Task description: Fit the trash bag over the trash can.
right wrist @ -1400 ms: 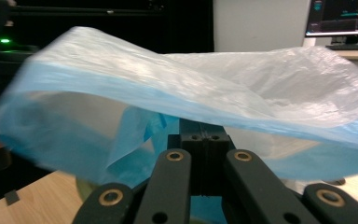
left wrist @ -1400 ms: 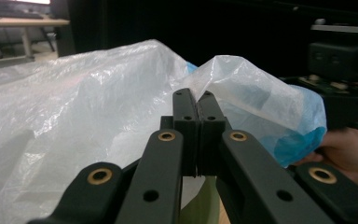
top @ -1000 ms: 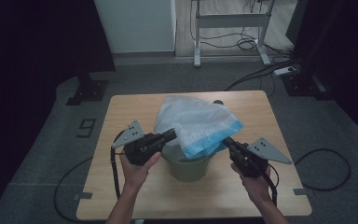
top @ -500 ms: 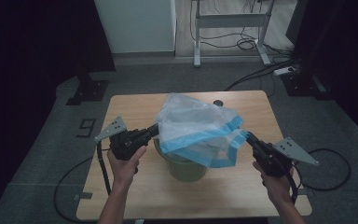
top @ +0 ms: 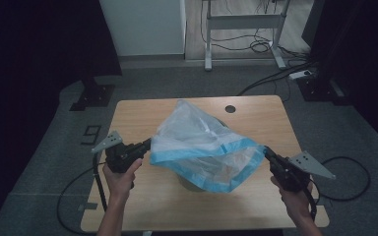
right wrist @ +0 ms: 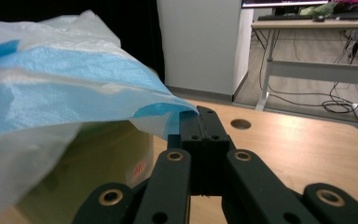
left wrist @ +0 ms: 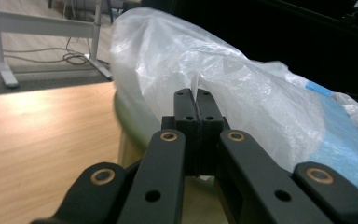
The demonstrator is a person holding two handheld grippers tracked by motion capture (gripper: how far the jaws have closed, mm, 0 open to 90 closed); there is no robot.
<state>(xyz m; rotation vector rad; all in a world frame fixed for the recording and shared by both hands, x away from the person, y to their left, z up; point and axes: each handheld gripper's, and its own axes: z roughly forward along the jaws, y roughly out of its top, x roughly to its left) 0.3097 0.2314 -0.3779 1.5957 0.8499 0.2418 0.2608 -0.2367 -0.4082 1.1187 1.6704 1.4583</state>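
The plastic bag point(top: 204, 147), clear with a blue band at its mouth, hangs stretched between our two grippers above a pale green bin point(right wrist: 98, 163) on the wooden table point(top: 142, 110). Our left gripper point(top: 149, 144) has its jaws pinched tight on the film at one end of the mouth; in the left gripper view the plastic runs straight out from between the fingertips point(left wrist: 186, 100). Our right gripper point(top: 266, 150) is clamped the same way on the opposite corner, the blue hem tucked right at its fingertips point(right wrist: 200, 119).

As we judge it, the step is to spread the mouth and bring it down around the bin's rim. We should hold both pinches firm, keep the hem taut but not strained, and lower both sides evenly so the opening sits just outside the rim beneath our fingers. Pulling too far apart could tear the film or slip it from a pinch.
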